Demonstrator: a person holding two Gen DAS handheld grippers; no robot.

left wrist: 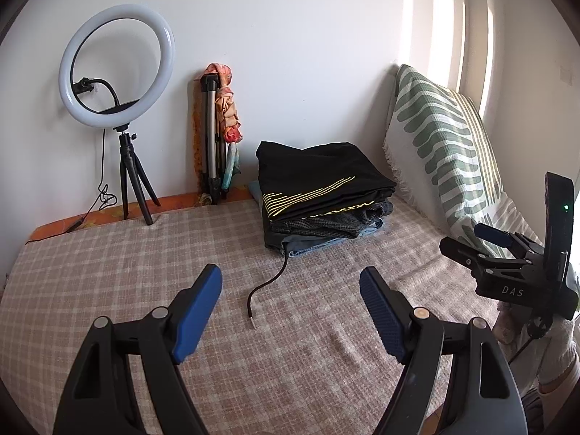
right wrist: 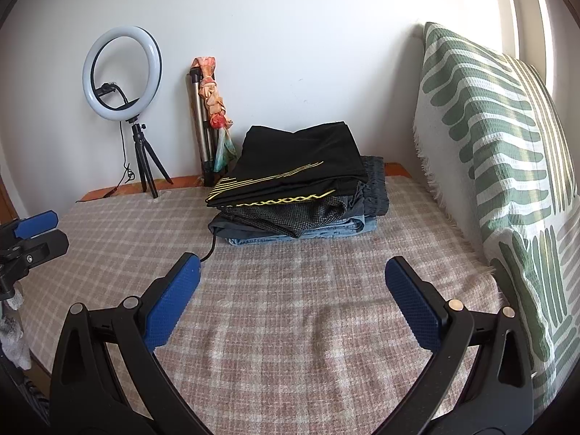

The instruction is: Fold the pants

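A stack of folded pants [left wrist: 322, 195] [right wrist: 297, 195] lies at the far side of the checked bed cover [left wrist: 145, 264] [right wrist: 290, 308]. On top are black pants with yellow stripes; grey and blue denim ones lie beneath. A black drawstring [left wrist: 266, 288] trails from the stack toward me. My left gripper [left wrist: 290, 286] hovers open over the bare cover, short of the stack, nothing between its blue pads. My right gripper [right wrist: 291, 272] is also open and empty, in front of the stack. In the left wrist view the right gripper [left wrist: 471, 239] appears at the right edge.
A ring light on a small tripod [left wrist: 116, 65] [right wrist: 121, 76] stands at the back left, its cable trailing down. A folded tripod with an orange scarf [left wrist: 217, 127] [right wrist: 210, 119] leans on the wall. A green-and-white pillow [left wrist: 442, 145] [right wrist: 500, 152] bounds the right side.
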